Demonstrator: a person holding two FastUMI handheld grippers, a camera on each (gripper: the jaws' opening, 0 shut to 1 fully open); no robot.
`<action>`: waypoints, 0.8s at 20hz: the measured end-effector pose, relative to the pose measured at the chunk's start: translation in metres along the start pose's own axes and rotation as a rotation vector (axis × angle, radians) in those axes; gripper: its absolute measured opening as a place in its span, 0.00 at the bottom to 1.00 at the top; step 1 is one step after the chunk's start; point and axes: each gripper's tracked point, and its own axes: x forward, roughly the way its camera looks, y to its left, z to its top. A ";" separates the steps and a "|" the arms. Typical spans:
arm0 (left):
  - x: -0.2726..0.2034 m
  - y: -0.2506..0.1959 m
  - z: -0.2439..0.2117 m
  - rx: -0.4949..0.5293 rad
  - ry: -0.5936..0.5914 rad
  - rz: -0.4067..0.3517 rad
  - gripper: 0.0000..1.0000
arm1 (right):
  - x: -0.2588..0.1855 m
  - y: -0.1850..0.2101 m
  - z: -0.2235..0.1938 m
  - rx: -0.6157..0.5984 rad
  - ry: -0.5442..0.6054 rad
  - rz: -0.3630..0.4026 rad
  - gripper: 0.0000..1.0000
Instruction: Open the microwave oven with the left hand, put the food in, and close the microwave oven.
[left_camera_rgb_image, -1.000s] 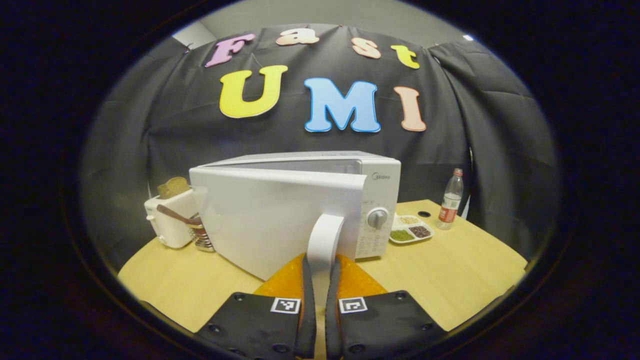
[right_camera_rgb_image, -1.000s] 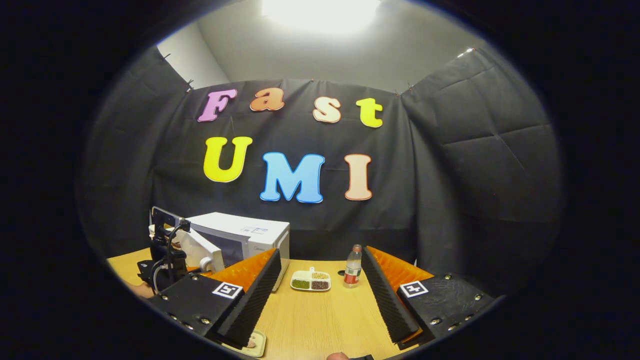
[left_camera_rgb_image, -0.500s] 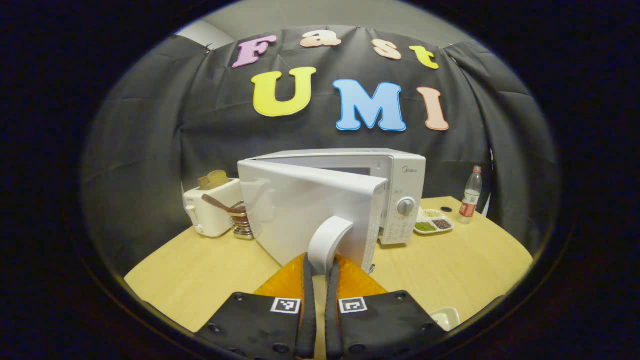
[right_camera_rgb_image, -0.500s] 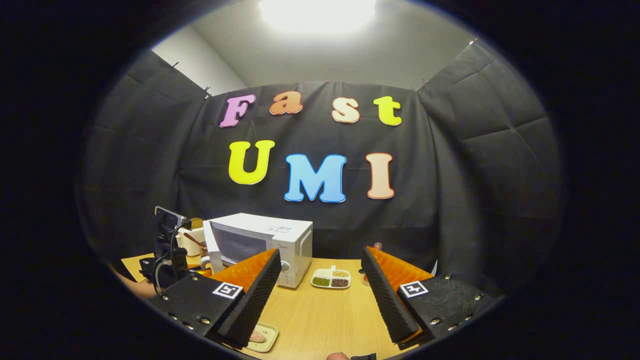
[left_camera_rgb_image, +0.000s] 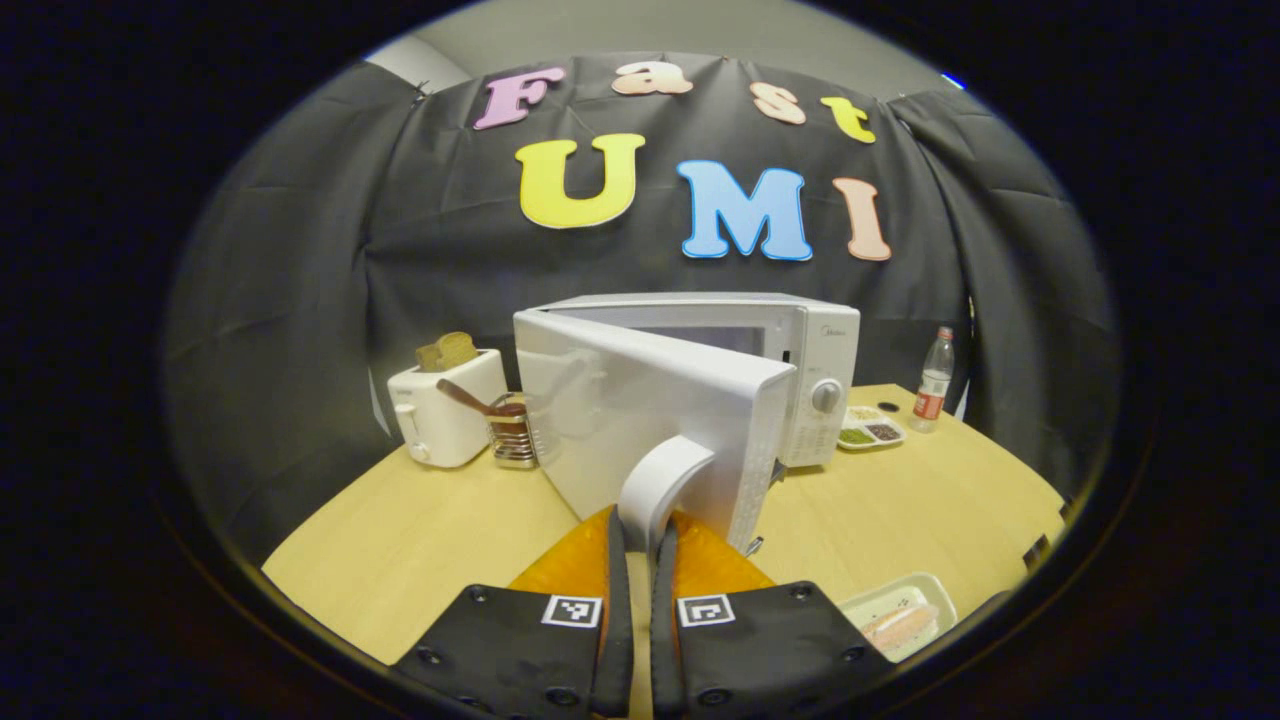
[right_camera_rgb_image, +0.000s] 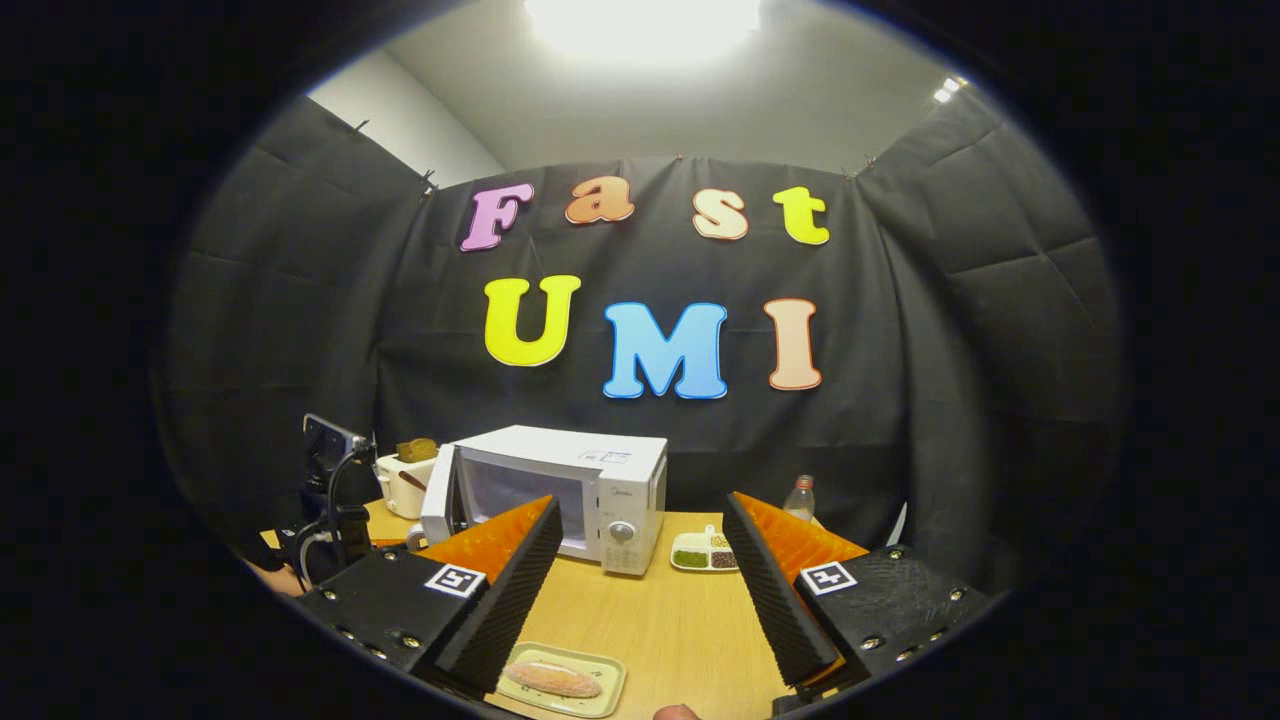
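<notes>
A white microwave (left_camera_rgb_image: 815, 340) (right_camera_rgb_image: 610, 480) stands on the wooden table with its door (left_camera_rgb_image: 640, 410) (right_camera_rgb_image: 438, 480) swung well out. My left gripper (left_camera_rgb_image: 638, 535) is shut on the door's white curved handle (left_camera_rgb_image: 655, 480). The other view shows that left gripper (right_camera_rgb_image: 335, 500) farther off at the left, by the door's edge. The food, a breaded pinkish piece on a pale rectangular tray (right_camera_rgb_image: 560, 680) (left_camera_rgb_image: 895, 622), lies near the table's front. My right gripper (right_camera_rgb_image: 640, 590) hangs open above the table, just behind that tray, with nothing between its fingers.
A white toaster (left_camera_rgb_image: 440, 405) (right_camera_rgb_image: 400, 480) with bread and a metal holder with a wooden spoon (left_camera_rgb_image: 505, 435) stand left of the microwave. A divided dish of grains (left_camera_rgb_image: 868, 430) (right_camera_rgb_image: 705, 552) and a plastic bottle (left_camera_rgb_image: 930, 380) (right_camera_rgb_image: 798, 497) sit to its right.
The left gripper has pulled the door farther open. The right gripper's view has turned left and tipped down, bringing the food tray fully into sight.
</notes>
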 end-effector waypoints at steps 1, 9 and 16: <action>-0.001 0.005 -0.001 0.001 0.001 -0.006 0.14 | 0.001 0.008 0.001 -0.006 -0.001 0.001 0.98; -0.019 0.049 -0.008 0.010 0.001 -0.045 0.13 | 0.004 0.066 0.000 -0.010 0.004 0.004 0.98; -0.030 0.106 -0.016 0.000 0.004 -0.012 0.13 | 0.006 0.100 -0.002 -0.003 0.002 -0.001 0.98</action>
